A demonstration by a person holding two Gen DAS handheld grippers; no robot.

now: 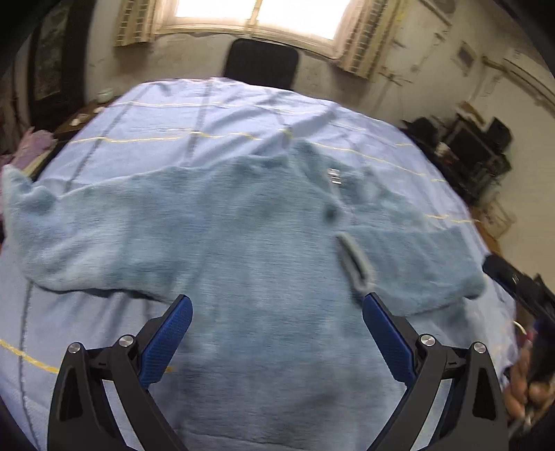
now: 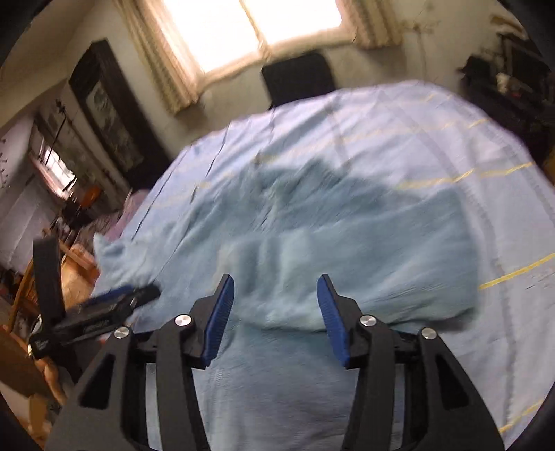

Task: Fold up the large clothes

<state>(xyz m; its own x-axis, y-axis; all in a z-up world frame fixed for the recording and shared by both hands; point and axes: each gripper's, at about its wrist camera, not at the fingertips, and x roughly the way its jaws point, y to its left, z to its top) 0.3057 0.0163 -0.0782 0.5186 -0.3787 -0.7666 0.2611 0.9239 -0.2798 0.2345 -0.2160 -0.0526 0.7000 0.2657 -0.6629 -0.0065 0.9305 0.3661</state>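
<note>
On the bed (image 1: pixel 114 118), left wrist view: a fluffy pale blue garment (image 1: pixel 242 236) lies spread flat over the light blue sheet with yellow and grey lines. One sleeve runs to the left edge of the bed, the other to the right. A grey hanging loop (image 1: pixel 355 262) and a small metallic fastener (image 1: pixel 333 175) show on its surface. The left gripper (image 1: pixel 277 305) hovers above the garment's lower part, fingers spread wide, holding nothing. A black chair (image 1: pixel 262 64) stands beyond the far edge of the bed, under a bright window (image 1: pixel 256 14). Dark clutter sits at far right.

Right wrist view, blurred: the garment (image 2: pixel 347 236) lies rumpled mid-bed (image 2: pixel 399 114). The right gripper (image 2: pixel 275 288) hangs over its near edge, fingers parted, holding nothing. The left gripper (image 2: pixel 114 295) appears at lower left, over the bed's left edge. A dark framed cabinet (image 2: pixel 104 104) stands against the left wall.
</note>
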